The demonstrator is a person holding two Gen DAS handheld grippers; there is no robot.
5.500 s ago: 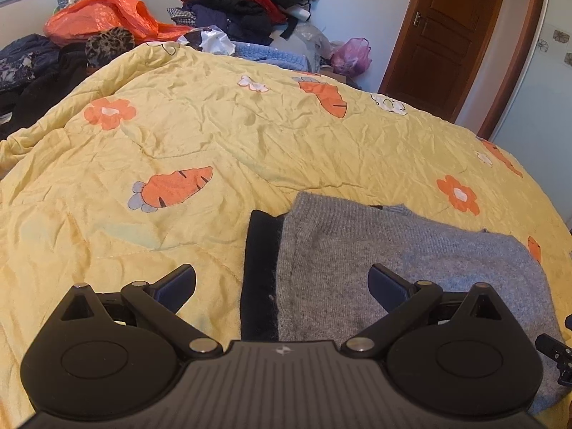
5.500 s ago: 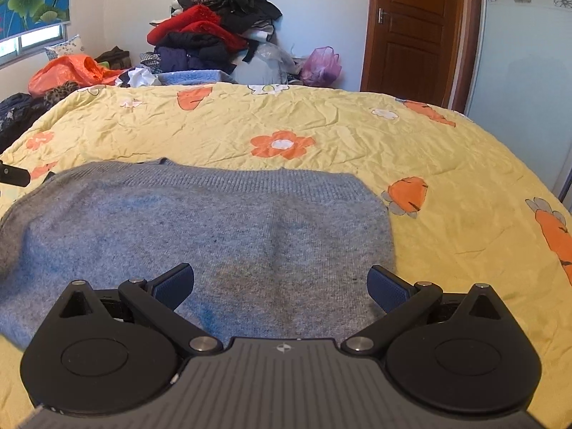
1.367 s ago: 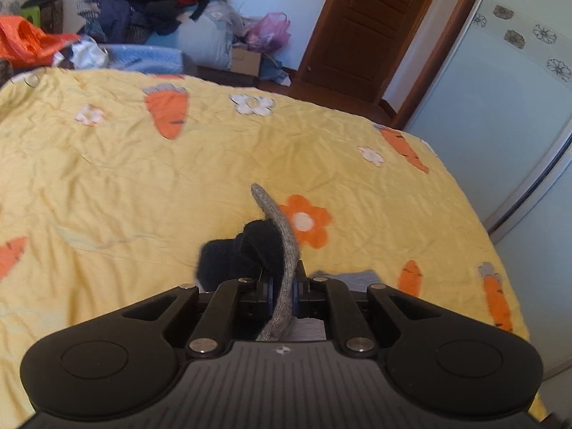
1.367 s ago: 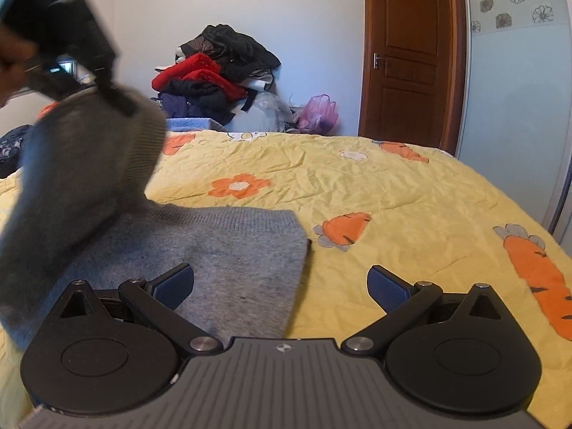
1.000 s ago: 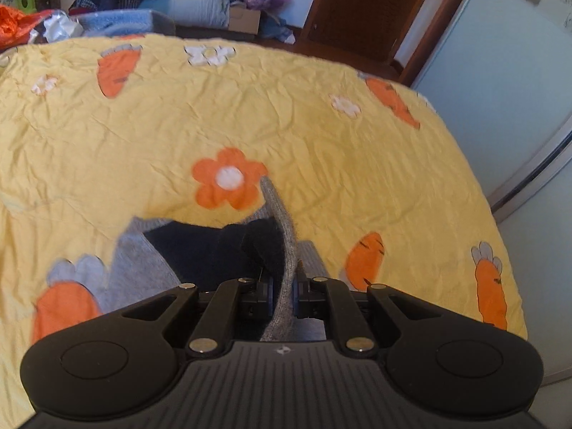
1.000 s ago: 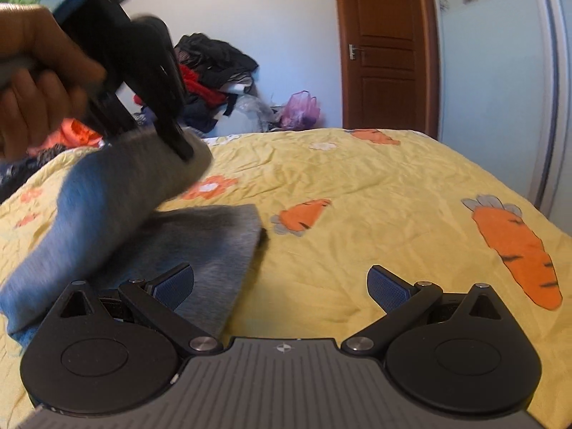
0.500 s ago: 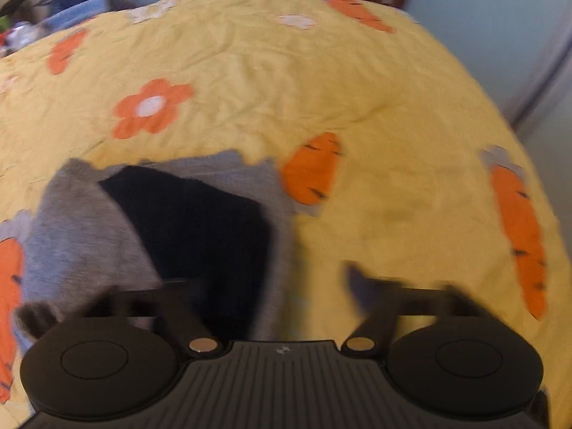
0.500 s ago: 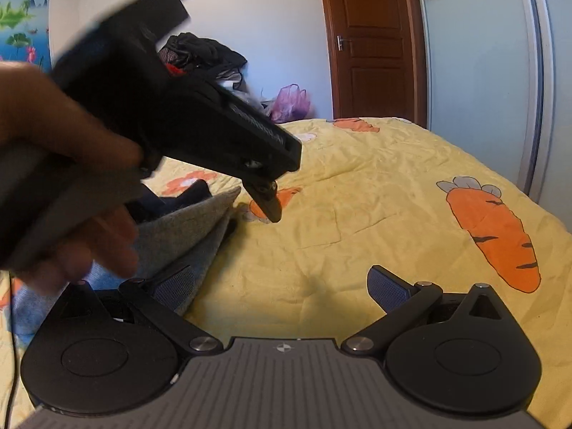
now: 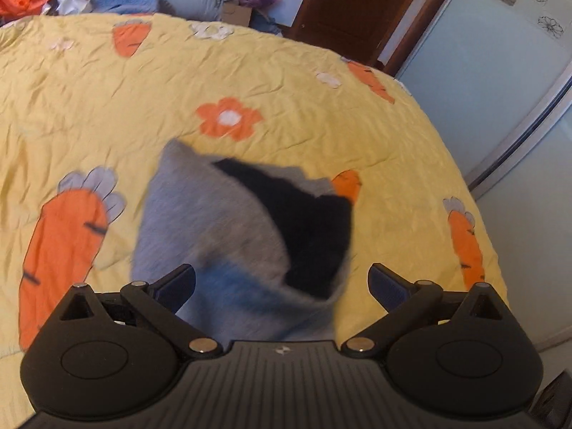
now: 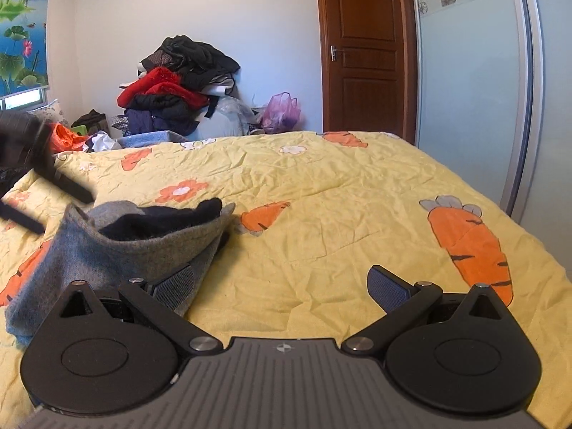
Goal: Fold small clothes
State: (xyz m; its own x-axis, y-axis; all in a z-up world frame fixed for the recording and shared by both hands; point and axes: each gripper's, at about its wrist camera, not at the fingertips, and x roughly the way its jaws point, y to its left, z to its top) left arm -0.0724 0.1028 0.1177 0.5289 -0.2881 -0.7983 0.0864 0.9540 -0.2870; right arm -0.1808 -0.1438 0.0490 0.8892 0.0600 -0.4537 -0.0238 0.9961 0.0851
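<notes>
Both the left tongs [image 9: 281,280] and right tongs [image 10: 281,280] gape apart, empty. The grey garment [image 9: 214,221] lies loosely doubled on the bed [image 9: 321,82], dark lining showing at 2 o'clock (rumpled, not flat). Next, I judge: square the fold.

There was 1 grey knitted garment with a black lining [image 9: 228,221] on 1 yellow bedspread printed with carrots and flowers [image 9: 107,107]. 2 black two-finger grippers showed, the left [image 9: 281,283] and the right [image 10: 281,283]. At the back stood 1 heap of dark and red clothes [image 10: 178,89], 1 pink plastic bag [image 10: 280,112] and 1 brown wooden door [image 10: 364,50].
</notes>
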